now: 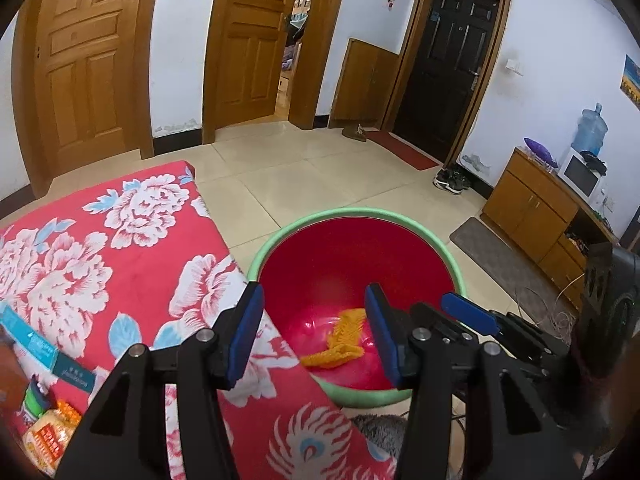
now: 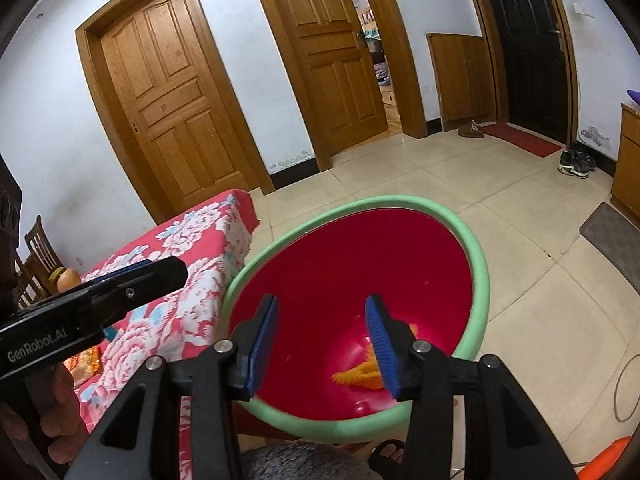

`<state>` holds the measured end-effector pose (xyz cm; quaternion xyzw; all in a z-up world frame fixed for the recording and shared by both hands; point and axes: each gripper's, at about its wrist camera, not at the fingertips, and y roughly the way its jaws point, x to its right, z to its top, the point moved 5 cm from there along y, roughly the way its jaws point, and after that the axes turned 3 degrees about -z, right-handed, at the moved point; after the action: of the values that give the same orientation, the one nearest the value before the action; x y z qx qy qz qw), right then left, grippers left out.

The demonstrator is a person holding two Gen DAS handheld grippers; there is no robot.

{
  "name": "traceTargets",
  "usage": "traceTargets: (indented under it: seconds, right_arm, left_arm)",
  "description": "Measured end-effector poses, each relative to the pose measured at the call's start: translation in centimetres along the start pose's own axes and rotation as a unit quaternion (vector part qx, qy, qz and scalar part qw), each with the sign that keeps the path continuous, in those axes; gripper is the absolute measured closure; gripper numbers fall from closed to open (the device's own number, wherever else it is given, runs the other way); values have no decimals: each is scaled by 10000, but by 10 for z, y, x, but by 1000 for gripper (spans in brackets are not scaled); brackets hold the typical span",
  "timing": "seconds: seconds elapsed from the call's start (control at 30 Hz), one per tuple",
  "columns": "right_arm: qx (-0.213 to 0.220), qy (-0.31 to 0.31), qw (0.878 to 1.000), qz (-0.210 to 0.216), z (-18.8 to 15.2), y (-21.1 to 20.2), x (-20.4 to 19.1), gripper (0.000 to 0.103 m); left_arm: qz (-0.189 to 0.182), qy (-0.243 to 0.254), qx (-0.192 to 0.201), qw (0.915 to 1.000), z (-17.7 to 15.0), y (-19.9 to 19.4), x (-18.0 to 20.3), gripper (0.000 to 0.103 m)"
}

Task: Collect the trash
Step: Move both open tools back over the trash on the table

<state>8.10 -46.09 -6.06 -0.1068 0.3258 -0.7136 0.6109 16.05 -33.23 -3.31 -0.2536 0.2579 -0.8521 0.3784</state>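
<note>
Orange crinkled wrapper (image 1: pixel 342 340) is found at the bottom of the red basin (image 1: pixel 352 256), which stands on the tiled floor just beside the table's flowered cloth (image 1: pixel 120 248). Its long axis is judged to run from the basin's far middle toward the near rim. It lies below and ahead of both tongs; neither is in contact with it. The left gripper (image 1: pixel 316 328) is seen spread, nothing between its pads, straddling the table edge and the basin. The right gripper (image 2: pixel 322 340) is likewise spread and empty, hanging directly over the basin, and is judged the nearer. Further packets (image 1: pixel 48 432) remain on the cloth at the left gripper's side, partly cut off by the frame; their print cannot be read. Part of the wrapper is hidden behind the right gripper's blue pad.
</note>
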Motion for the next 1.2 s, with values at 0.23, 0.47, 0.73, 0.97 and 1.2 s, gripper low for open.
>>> traceTargets:
  seconds: [0.23, 0.47, 0.73, 0.97, 1.2]
  right_arm:
    - [16, -196, 9997, 117, -4, -14, -23, 55]
    - [-2, -342, 9994, 72, -5, -33, -45, 51]
    - [3, -720, 9972, 190, -21, -54, -89, 48]
    - [-150, -965, 9945, 382, -44, -60, -132, 48]
    - [-284, -1066, 9930, 426, -61, -62, -159, 48]
  left_arm:
    - [51, 120, -28, 9999, -6, -20, 5, 50]
    - [155, 105, -21, 9998, -18, -49, 1, 50]
    - [306, 22, 43, 9995, -39, -91, -20, 50]
    - [569, -160, 215, 9980, -51, -129, -45, 50]
    - [914, -379, 297, 9946, -74, -165, -76, 50]
